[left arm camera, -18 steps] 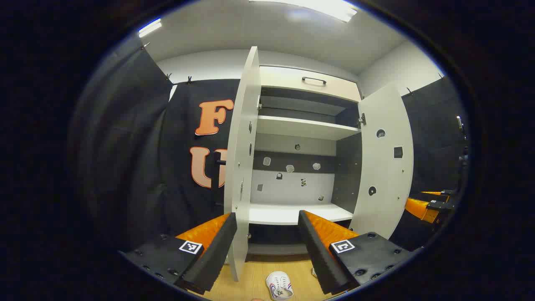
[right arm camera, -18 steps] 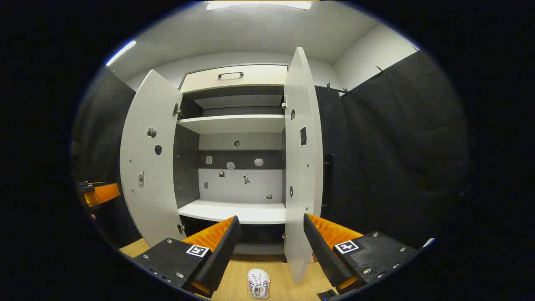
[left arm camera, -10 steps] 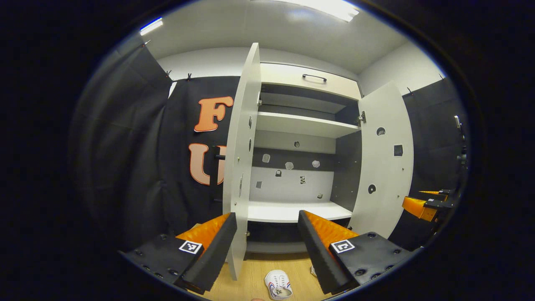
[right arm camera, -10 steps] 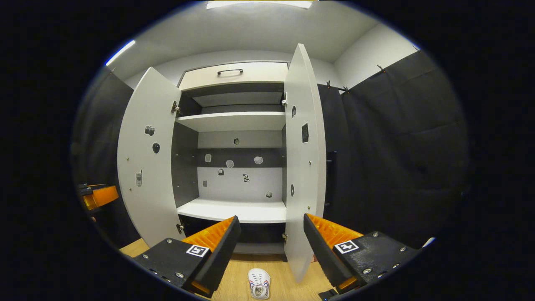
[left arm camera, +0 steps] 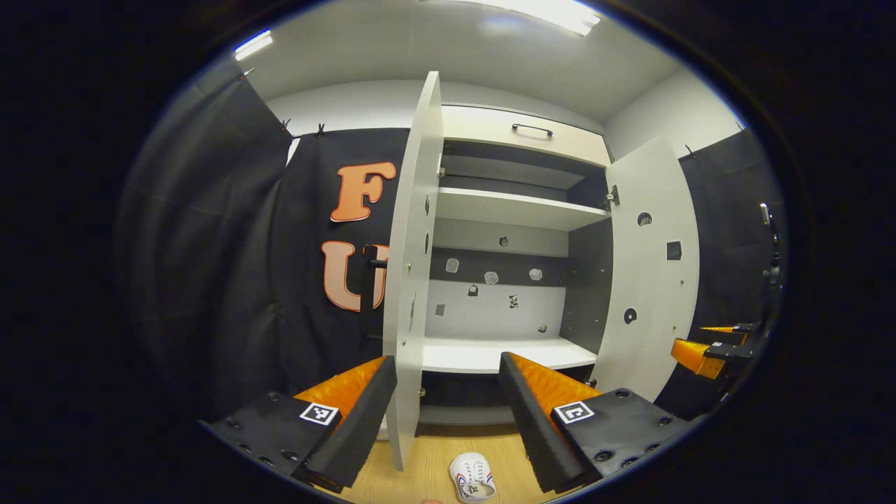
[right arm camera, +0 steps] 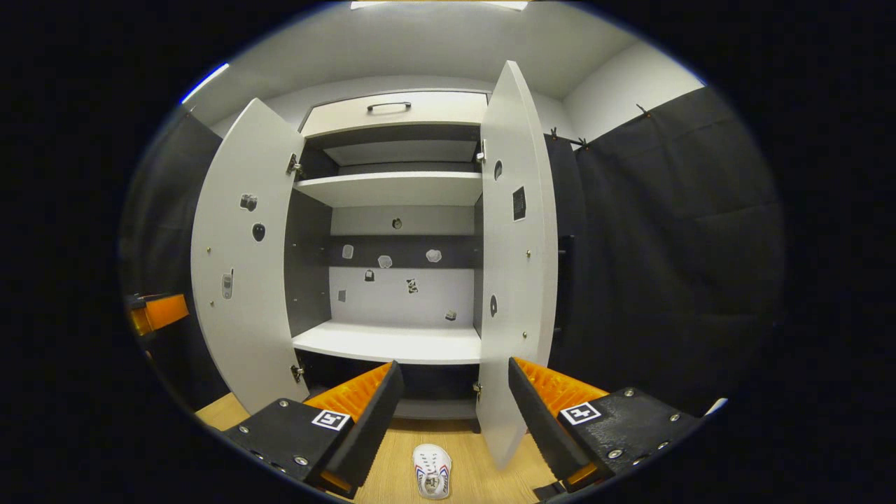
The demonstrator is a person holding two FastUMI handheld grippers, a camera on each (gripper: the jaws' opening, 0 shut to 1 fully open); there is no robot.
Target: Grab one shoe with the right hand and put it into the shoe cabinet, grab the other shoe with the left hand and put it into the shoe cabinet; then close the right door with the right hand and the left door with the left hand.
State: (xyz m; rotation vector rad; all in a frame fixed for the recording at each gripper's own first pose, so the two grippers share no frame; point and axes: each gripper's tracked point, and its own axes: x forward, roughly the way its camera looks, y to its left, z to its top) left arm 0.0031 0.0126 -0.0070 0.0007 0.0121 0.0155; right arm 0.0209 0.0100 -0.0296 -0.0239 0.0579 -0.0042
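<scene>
- A shoe cabinet stands with both doors swung wide, seen in the left gripper view against the booth's black cloth wall.
- The left door juts edge-on toward the camera; the right door hangs open at an angle, its inner face showing.
- The left gripper points at the cabinet, its jaws apart and holding nothing.
- A white shoe lies on the wooden floor below and between the fingers, in front of the cabinet and outside it.
- The other gripper shows small at the far right edge of this view, just beyond the right door.
- In the right gripper view the same cabinet faces the camera, left door spread wide, right door nearly edge-on.
- The right gripper also has its jaws apart, with nothing between them.
- A white shoe, toe toward the cabinet, lies on the floor between the fingers, near the foot of the right door.
- The lower shelf and upper shelf carry no shoes; small stickers dot the back panel.
- A drawer front with a dark handle caps the cabinet.
</scene>
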